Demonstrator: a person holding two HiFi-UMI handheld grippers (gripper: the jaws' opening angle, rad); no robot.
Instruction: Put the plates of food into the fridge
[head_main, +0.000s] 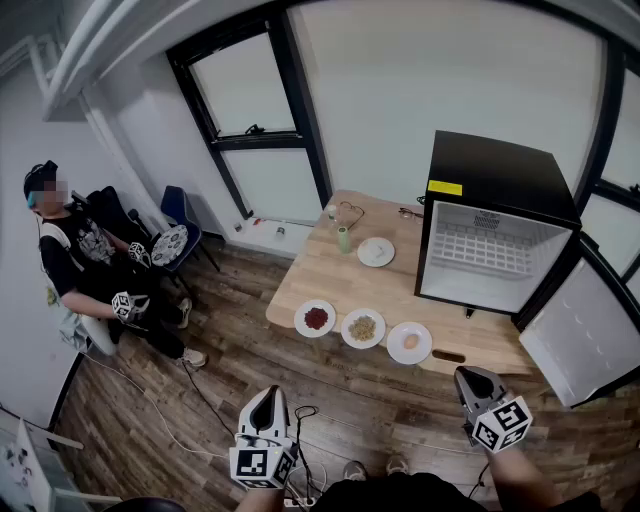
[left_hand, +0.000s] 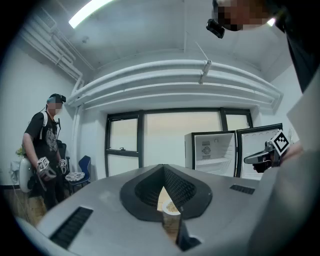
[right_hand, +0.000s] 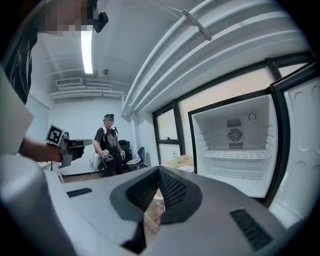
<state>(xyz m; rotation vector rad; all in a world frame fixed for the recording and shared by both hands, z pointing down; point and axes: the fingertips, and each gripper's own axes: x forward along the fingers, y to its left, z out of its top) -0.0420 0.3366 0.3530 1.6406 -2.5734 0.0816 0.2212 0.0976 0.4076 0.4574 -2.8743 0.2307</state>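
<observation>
Three plates of food line the near edge of the wooden table (head_main: 330, 270): one with red food (head_main: 316, 318), one with yellowish food (head_main: 363, 328), one with a pale round piece (head_main: 409, 342). A fourth plate (head_main: 376, 252) lies farther back. The black fridge (head_main: 495, 225) stands on the table's right end, its door (head_main: 580, 340) swung wide and its white inside (right_hand: 235, 150) bare. My left gripper (head_main: 268, 398) (left_hand: 162, 172) and right gripper (head_main: 474, 380) (right_hand: 157, 175) hover short of the table, both shut and holding nothing. A plate (left_hand: 171, 207) shows through the left gripper's slit.
A green bottle (head_main: 344, 239) and glasses (head_main: 409, 212) lie near the table's far end. A person (head_main: 80, 270) sits at the left by a blue chair (head_main: 180, 215), holding grippers and a plate. Cables (head_main: 190, 400) run over the wooden floor. Windows line the far wall.
</observation>
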